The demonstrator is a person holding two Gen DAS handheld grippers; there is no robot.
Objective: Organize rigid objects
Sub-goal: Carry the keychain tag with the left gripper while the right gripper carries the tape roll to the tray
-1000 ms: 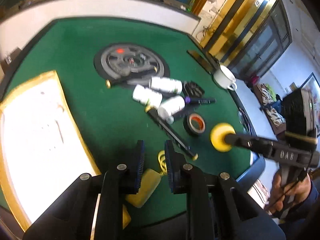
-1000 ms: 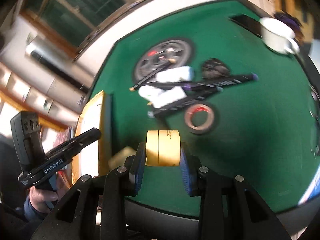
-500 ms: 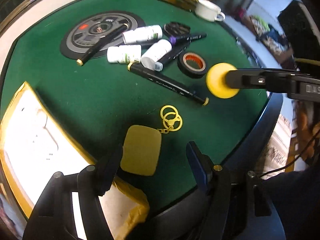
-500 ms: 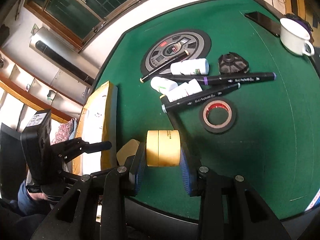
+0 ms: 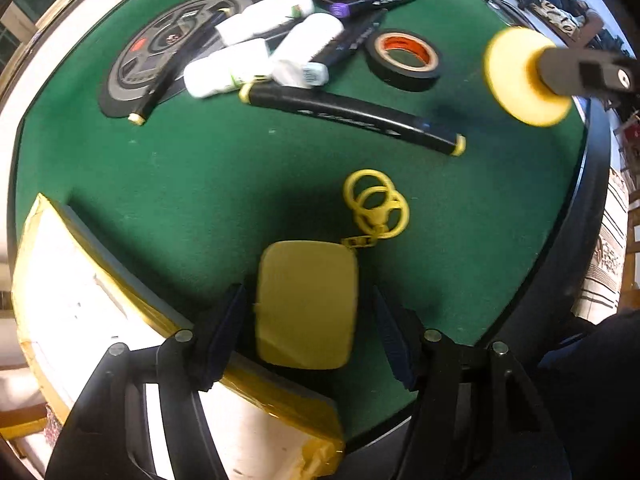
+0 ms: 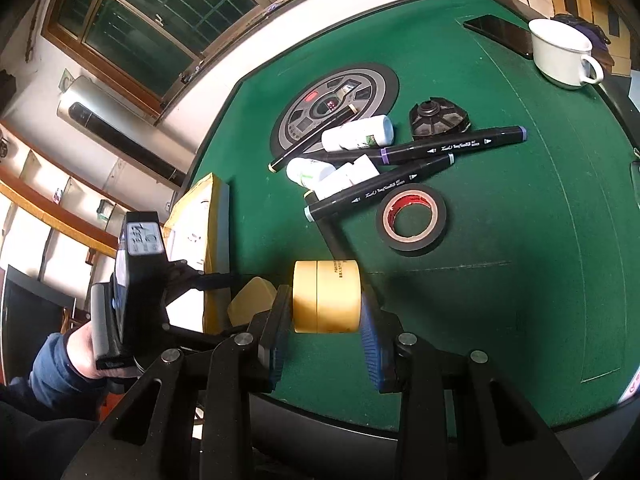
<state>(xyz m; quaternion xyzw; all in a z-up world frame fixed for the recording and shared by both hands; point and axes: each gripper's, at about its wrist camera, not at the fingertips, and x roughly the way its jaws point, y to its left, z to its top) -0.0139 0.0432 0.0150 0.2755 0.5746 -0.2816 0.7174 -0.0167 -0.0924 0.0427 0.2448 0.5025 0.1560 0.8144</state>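
The left gripper (image 5: 306, 334) got opened up wide from the nearly shut jaws of a second ago, and it's been brought down so the yellow pouch (image 5: 307, 306) now sits between its fingers instead of ahead of them. The yellow tape roll (image 6: 326, 297) has been carried a bit closer to the black tape roll (image 6: 412, 219).

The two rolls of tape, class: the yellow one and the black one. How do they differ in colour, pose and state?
The yellow tape is pale yellow; the black tape is black with a red-printed core. The yellow tape stands on edge and is clamped in the right claw; the black tape lies flat on the green table, untouched. The yellow tape looks wider across its band. Both are round rolls with an open centre.
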